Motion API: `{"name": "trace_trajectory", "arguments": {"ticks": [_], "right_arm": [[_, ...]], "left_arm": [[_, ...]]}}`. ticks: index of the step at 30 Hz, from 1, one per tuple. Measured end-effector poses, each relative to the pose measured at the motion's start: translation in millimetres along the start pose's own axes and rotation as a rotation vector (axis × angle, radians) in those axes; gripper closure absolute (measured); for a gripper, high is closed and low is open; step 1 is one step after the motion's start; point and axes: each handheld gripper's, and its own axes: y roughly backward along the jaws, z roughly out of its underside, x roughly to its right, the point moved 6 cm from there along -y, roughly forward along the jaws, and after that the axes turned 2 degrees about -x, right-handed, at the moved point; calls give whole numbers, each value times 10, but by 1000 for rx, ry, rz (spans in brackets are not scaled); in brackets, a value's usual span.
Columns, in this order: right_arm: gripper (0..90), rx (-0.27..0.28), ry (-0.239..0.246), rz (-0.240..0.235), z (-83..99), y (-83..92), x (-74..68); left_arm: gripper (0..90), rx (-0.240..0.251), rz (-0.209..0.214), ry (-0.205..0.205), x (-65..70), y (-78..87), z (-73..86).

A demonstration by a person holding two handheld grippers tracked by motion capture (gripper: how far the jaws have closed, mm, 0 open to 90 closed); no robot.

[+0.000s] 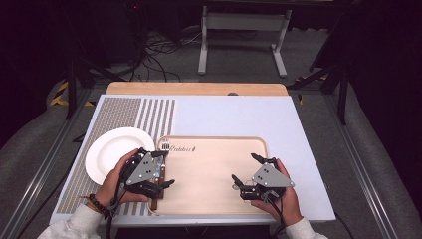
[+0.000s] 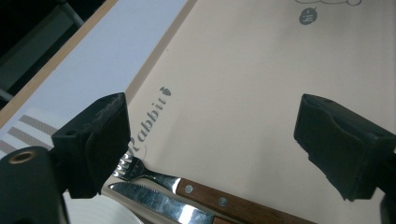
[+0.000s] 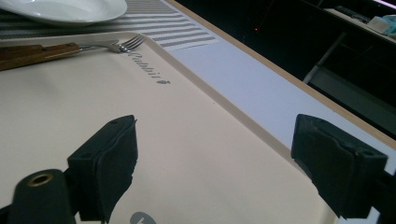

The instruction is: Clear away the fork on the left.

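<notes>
Left gripper [image 1: 160, 169] sits over the left edge of the tray [image 1: 214, 199], jaws spread wide, nothing between the pads. In the left gripper view the gap between the jaws shows just bare tray surface. Fork [image 2: 144, 171] and knife [image 2: 159, 201] lie below that gap, side by side, both w/ wooden handles, at the tray's left edge. Fork tines sit just beside one jaw in that view; touching or not, can't tell, the jaw hides part of them. Knife handle is cut off by the bottom edge of the picture, blade tip tucked partly behind the same jaw.

From the high view the cutlery is mostly hidden under the left gripper & hand: just the fork head [image 1: 164, 147] pokes out toward the tray's far left corner, and a bit of brown handle [image 1: 155, 201] sticks out on the near side. Which handle that is, hard to say.

Right gripper [image 1: 245, 173] hovers over the right part of the tray, jaws also wide apart, holding nothing; in its own view there's plain tray between the pads. Far off in that view the fork shows again, tines toward the tray's printed lettering [image 3: 148, 67]; the handle is cut off at the frame's left edge, and the knife can't be made out there.

White plate [image 1: 119, 152] rests on the striped mat [image 1: 124, 112], just left of the tray; its near right rim is covered by the left hand [image 1: 117, 181]. Print on the tray is too small to read from above.
</notes>
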Motion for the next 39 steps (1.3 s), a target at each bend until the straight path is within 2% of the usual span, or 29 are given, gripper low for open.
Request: {"name": "trace_trajectory", "arguments": {"ticks": [1,8,18,39], "right_arm": [[156,-1,1,0,1,-2,-1],[155,-2,3,-1,0,-6,-8],[155,-1,5,-3,-2,-5,-11],[155,1,6,-1,-5,1,-9]], "left_arm": [[103,-6,-2,-4,3,0,2],[68,36,-12,9,10,29,-28],[64,74,-29,2,9,88,-54],[65,76,-60,-11,5,204,-18]]}}
